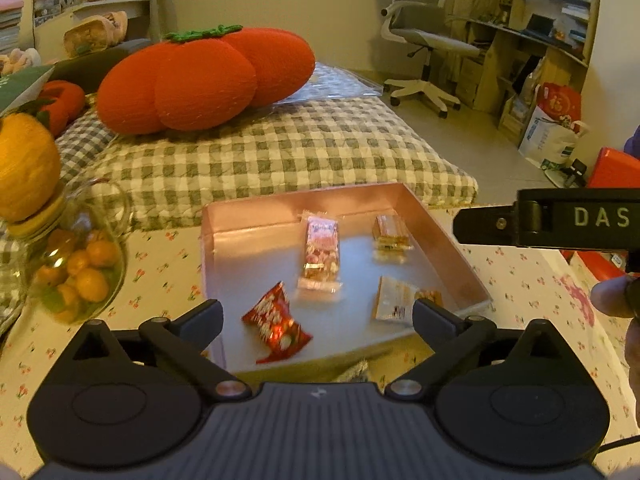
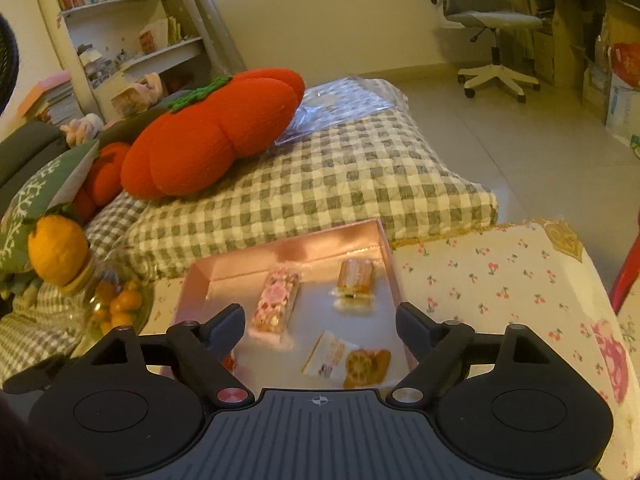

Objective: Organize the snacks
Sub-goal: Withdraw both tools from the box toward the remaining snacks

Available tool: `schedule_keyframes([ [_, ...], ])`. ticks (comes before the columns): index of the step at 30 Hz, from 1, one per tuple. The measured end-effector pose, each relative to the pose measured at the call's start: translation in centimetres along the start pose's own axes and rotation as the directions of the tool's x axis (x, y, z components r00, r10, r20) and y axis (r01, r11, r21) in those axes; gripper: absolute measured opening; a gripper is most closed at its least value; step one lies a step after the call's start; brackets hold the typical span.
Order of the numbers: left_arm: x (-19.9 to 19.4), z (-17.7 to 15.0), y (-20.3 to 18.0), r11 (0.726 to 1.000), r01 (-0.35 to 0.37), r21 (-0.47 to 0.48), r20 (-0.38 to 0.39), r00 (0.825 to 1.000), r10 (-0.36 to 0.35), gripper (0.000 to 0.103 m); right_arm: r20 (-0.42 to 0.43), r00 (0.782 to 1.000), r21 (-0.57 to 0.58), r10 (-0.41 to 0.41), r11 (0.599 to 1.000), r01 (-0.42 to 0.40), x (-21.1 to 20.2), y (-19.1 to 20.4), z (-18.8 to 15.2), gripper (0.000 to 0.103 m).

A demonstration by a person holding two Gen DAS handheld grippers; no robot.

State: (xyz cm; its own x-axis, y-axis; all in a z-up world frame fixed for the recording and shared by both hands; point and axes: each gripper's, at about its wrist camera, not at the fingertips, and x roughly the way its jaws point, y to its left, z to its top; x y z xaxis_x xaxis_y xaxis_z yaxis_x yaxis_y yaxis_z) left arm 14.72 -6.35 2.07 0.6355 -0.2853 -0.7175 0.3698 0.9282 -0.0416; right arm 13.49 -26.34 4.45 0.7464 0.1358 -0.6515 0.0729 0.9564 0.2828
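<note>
Four snack packets (image 1: 320, 254) in one pink tray (image 1: 256, 210), both grippers empty

Floral-clothed table (image 1: 160, 280) bears pink tray (image 1: 256, 216), perhaps glass jar (image 1: 80, 264)

- Pink box (image 1: 436, 220): open, shallow, on the flowered cloth.
- Inside lay a red packet (image 1: 276, 322) near-left, pink bar (image 1: 320, 256) centre, amber sweet (image 1: 392, 234) far-right, white-orange packet (image 1: 394, 300) near-right.
</note>
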Motion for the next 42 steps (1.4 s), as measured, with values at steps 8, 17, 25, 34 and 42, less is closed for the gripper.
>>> schedule_keyframes([
  [8, -1.7, -2.3, 1.2, 0.999, 0.017, -0.033, -0.028, 0.999, -0.018, 0.102, -0.021, 1.0, -0.004, -0.002, 1.0, 0.002, -1.8, 0.0, -2.4, 0.09],
  [17, -2.8, -5.2, 2.9, 0.997, -0.005, -0.077, -0.058, 0.998, 0.0, 0.102, -0.061, 0.998, -0.024, -0.006, 1.0, 0.004, -2.2, 0.0, -5.4, 0.09],
  [25, -3.2, -7.5, 3.7, 0.997, 0.002, -0.083, -0.076, 0.997, -0.009, 0.102, -0.069, 0.997, -0.063, -0.024, 0.998, 0.02, -2.2, 0.2, -8.0, 0.09],
  [34, -3.1, -8.8, 4.5, 0.995, 0.058, -0.082, -0.134, 0.989, -0.068, 0.095, -0.143, 0.99, -0.082, -0.014, 0.997, 0.002, -1.6, -0.1, -9.7, 0.091],
  [42, -2.4, -9.2, 4.9, 0.988, 0.106, -0.115, -0.169, 0.978, -0.124, 0.083, -0.201, 0.979, -0.058, -0.028, 0.998, 0.016, 0.0, -0.2, -10.2, 0.091],
])
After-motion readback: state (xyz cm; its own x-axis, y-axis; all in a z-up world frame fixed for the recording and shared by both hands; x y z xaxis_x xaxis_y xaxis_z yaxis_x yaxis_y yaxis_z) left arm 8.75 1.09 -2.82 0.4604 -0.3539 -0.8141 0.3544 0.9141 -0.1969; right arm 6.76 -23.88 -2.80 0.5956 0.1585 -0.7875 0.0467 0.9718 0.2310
